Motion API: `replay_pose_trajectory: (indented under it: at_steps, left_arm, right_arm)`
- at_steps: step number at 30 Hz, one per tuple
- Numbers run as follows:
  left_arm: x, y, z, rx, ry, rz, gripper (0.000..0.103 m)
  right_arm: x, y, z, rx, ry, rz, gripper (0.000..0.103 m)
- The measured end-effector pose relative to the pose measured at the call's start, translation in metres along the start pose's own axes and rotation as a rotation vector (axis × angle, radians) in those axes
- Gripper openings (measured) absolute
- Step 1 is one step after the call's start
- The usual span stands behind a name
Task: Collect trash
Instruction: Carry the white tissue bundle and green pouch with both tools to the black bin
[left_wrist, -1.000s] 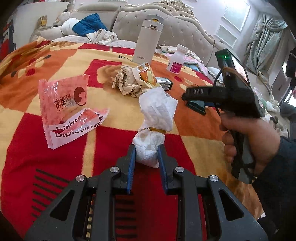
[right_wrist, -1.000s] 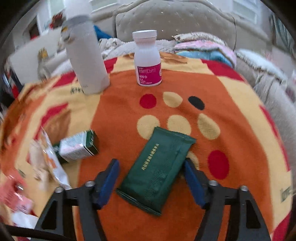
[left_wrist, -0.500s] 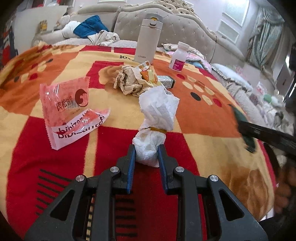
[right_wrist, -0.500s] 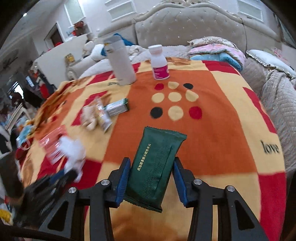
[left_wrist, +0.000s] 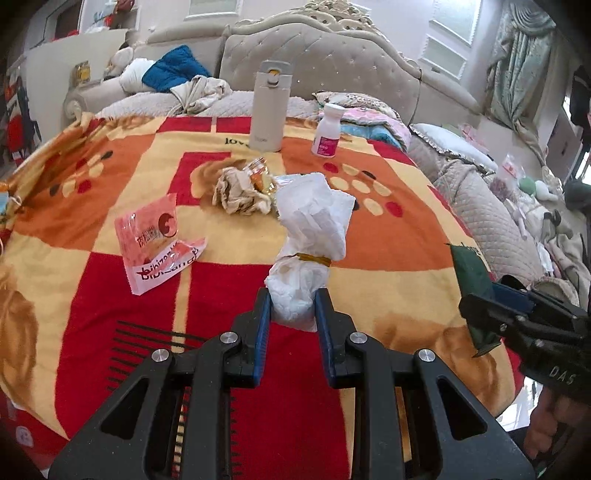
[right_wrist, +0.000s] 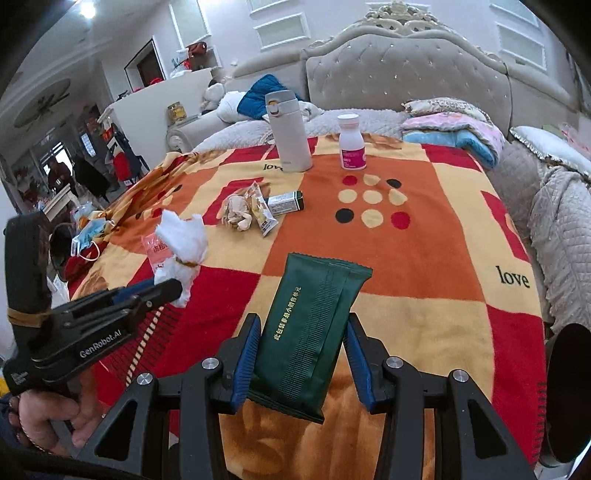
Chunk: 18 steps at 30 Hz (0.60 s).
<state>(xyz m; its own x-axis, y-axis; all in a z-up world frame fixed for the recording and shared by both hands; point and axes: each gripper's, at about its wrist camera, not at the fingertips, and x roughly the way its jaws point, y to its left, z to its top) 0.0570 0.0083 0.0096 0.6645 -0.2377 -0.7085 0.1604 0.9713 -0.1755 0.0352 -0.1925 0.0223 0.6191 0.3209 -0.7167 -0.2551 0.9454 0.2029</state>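
Note:
My left gripper is shut on a white tissue wad bound with a rubber band, held above the blanket; it also shows in the right wrist view. My right gripper is shut on a dark green packet, lifted off the blanket; the packet shows at the right in the left wrist view. A pink wrapper, a crumpled beige paper and a snack wrapper lie on the blanket.
A beige thermos, a white pill bottle and a small box stand on the checked blanket. A tufted headboard and folded bedding are behind. A face mask lies at the left edge.
My right gripper closed on the green packet, lifted it and pulled back toward the near right edge. My left gripper kept hold of the tissue wad and rose a little.

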Motion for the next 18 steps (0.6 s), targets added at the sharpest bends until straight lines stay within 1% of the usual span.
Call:
replay_pose_trajectory:
  at_steps: [10, 18]
  left_arm:
    - [-0.006, -0.016, -0.002, 0.025, 0.005, 0.046, 0.022]
    - [-0.009, -0.021, 0.001, 0.041, -0.003, 0.054, 0.022]
  right_arm:
    - [-0.023, -0.009, -0.007, -0.011, -0.028, -0.021, 0.044]
    - [-0.032, -0.018, -0.01, -0.01, -0.038, -0.039, 0.043]
